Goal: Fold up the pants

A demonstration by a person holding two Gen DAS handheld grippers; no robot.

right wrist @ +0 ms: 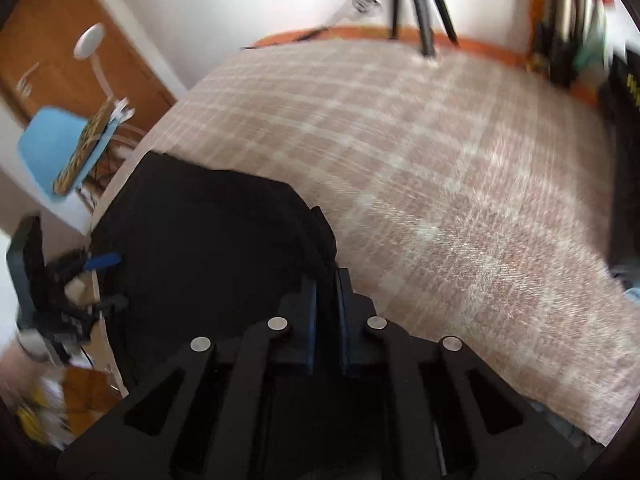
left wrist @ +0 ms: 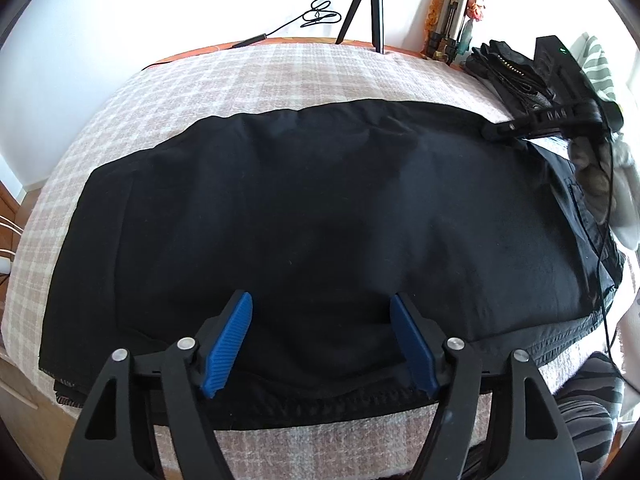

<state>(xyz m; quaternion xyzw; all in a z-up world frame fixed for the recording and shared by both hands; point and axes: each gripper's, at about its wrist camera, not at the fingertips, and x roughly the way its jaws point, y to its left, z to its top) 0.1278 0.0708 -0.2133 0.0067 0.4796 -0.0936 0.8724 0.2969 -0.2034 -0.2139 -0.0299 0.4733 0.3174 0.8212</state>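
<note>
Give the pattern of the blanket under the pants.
Pink-and-white plaid blanket, clearest in the right wrist view.

Motion blur is smearing the right wrist view: the left gripper (right wrist: 102, 261) is showing only as a streak, the black pants (right wrist: 208, 240) running under the fingers.

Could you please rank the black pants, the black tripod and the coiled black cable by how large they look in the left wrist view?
1. Black pants, filling most of the view.
2. Black tripod, though it stands farther off, so its true size is unsure.
3. Coiled black cable, smallest.
</note>
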